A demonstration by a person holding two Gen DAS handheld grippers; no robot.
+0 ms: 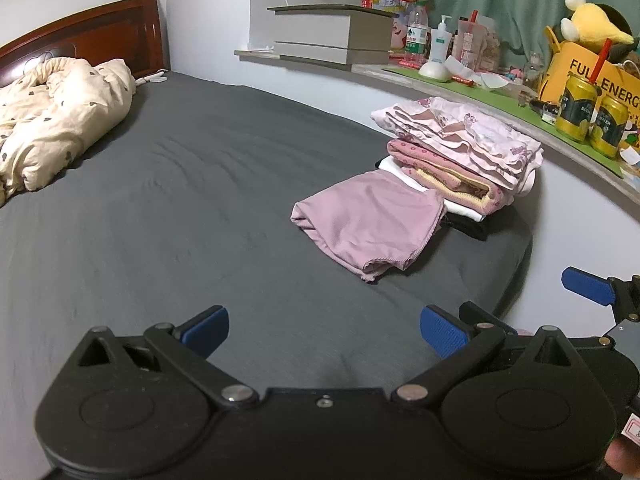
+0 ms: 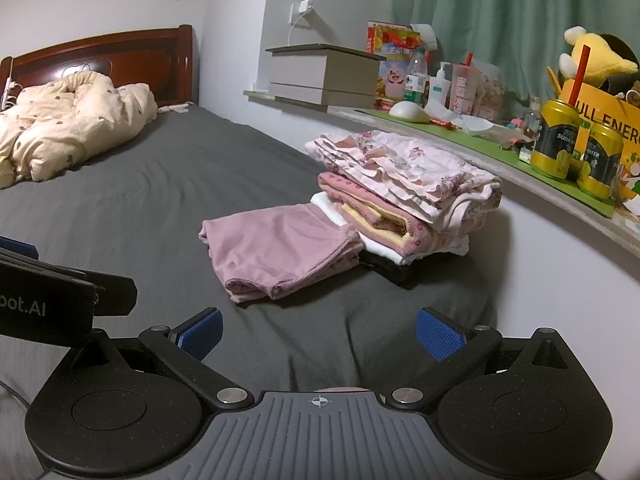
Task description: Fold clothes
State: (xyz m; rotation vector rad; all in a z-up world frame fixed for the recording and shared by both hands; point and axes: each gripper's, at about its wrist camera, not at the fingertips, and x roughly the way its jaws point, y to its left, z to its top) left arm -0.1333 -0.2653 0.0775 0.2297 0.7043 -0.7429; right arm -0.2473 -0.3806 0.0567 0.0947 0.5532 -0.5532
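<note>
Cans [image 2: 576, 148] on ledge [image 2: 440, 130] beside stack [image 2: 404, 184]

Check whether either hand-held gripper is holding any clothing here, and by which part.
Nothing is held. The left hand-held gripper and right hand-held gripper are both open over the bed sheet, short of the folded pink garment.

The left tongs [image 1: 324, 330] are matte black: round housings, linkage bars on silver pivot screws, ribbed blue pads [image 1: 444, 336]. The right tongs [image 2: 318, 330] match, adding a grey ribbed plate [image 2: 320, 436] with a crosshair mark.
</note>
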